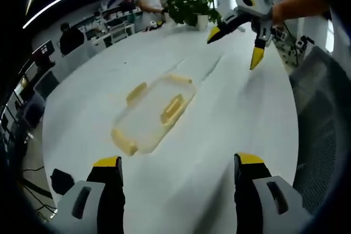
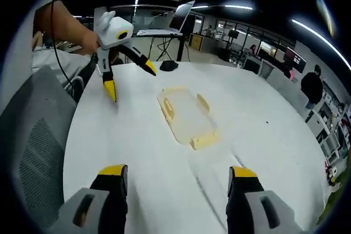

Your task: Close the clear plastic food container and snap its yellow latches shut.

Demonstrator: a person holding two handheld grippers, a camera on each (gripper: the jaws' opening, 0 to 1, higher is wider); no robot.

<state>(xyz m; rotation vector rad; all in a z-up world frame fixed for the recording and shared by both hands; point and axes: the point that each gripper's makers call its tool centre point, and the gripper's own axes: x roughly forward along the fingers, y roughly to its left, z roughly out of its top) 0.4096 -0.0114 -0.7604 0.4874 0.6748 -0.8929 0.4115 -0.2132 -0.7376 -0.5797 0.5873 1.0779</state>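
The clear plastic container [image 1: 151,116] lies flat on the white table [image 1: 230,119], with yellow latches [image 1: 173,109] along its sides. It sits well ahead of my left gripper [image 1: 178,161], whose jaws stand wide apart with nothing between them. My right gripper [image 1: 235,46] hovers open over the table's far side, held by a hand. In the right gripper view the container [image 2: 184,114] lies past my open right gripper [image 2: 176,172], and the left gripper [image 2: 130,80] hangs open beyond it to the left. Neither gripper touches the container. The blur hides whether the latches are snapped.
A potted plant [image 1: 192,8] stands at the table's far edge. A laptop on a stand [image 2: 174,21] and a small black object [image 2: 168,66] are at the other end. A grey mesh chair [image 2: 33,146] is beside the table. People are at desks behind.
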